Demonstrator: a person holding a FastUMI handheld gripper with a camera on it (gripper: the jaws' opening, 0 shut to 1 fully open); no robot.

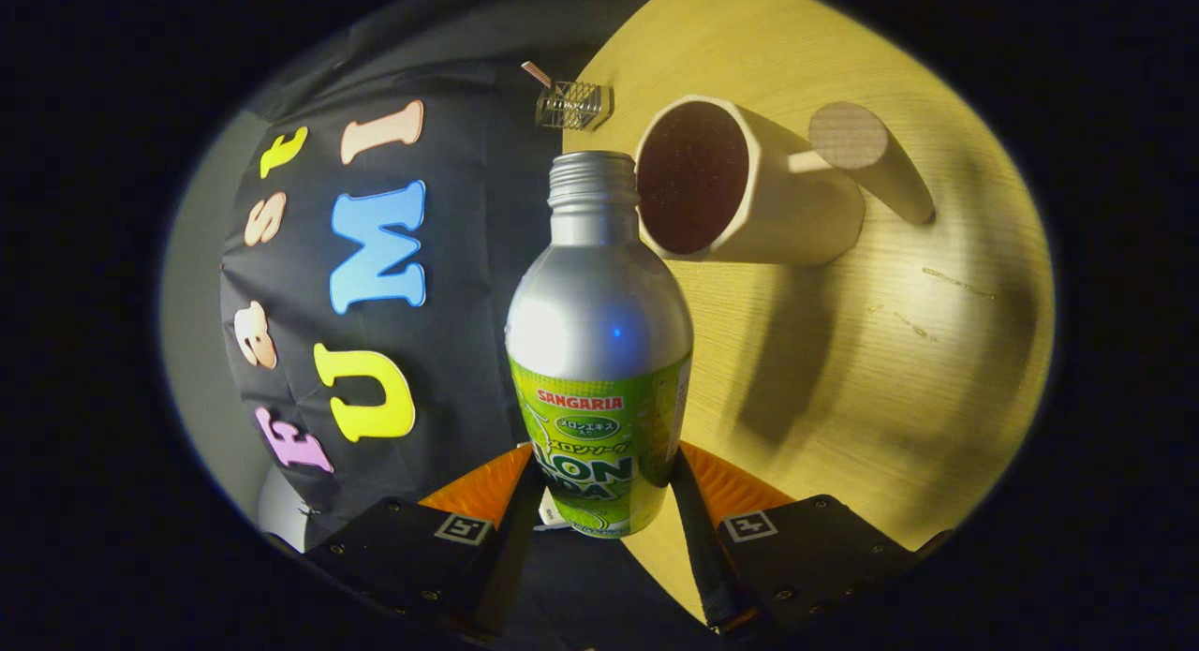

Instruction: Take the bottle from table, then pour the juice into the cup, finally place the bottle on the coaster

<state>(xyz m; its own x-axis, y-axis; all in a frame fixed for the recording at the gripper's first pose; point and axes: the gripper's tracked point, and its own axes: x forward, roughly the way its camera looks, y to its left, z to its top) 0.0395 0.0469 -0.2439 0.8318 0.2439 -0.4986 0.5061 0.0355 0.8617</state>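
Gripper (599, 501) tight on tilted bottle (599, 351)

A recording booth: black cloth wall (450, 211) hung along the edge of a bare wooden tabletop (843, 351)

The base of the silver aluminium bottle with the green label (599, 351) is hidden between the black fingers (698, 529) of the gripper (604, 515). A small wire-frame object (573, 105) beyond the bottle is too small to identify. The dark inside of the cream wooden cup (749, 187) hides its contents.
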